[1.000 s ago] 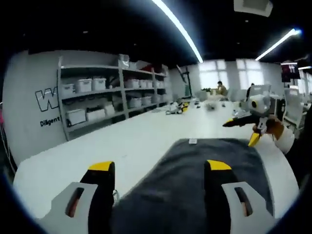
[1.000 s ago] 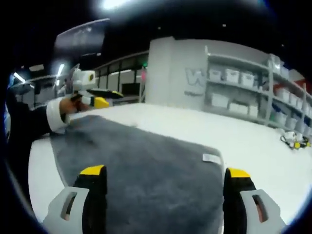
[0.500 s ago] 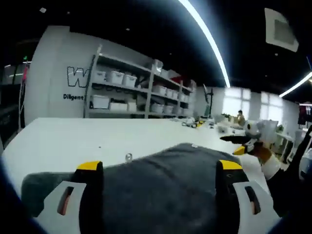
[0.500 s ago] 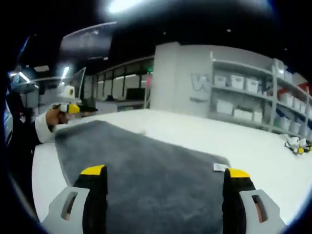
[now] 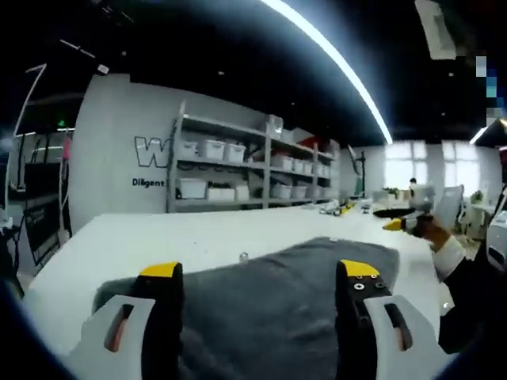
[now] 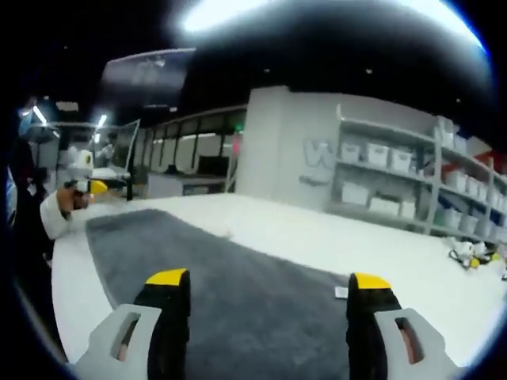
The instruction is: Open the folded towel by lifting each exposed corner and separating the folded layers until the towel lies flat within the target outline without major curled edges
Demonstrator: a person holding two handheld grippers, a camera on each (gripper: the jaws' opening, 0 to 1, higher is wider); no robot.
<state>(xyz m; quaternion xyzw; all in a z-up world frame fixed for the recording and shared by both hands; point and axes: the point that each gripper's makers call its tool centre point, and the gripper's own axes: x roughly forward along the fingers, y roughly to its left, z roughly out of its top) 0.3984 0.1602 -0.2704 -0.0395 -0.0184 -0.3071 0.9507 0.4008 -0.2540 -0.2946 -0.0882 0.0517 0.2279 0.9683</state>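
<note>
Both grippers' jaws stay apart, lifted higher off the flat towel (image 5: 269, 305)

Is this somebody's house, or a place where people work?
Probably a workplace, like a lab or workshop: metal shelves stacked with white bins, a big white table, and long ceiling strip lights.

In the left gripper view the towel (image 5: 277, 293) runs under that view's own jaws and off the bottom edge, so its near edge is hidden. The right gripper (image 5: 394, 224), at the right of the frame, is small and blurred; its jaw spacing cannot be read. In the right gripper view the left gripper (image 6: 97, 187), at the far left, is likewise too small to judge, and the towel's near part is cut off at the bottom.
</note>
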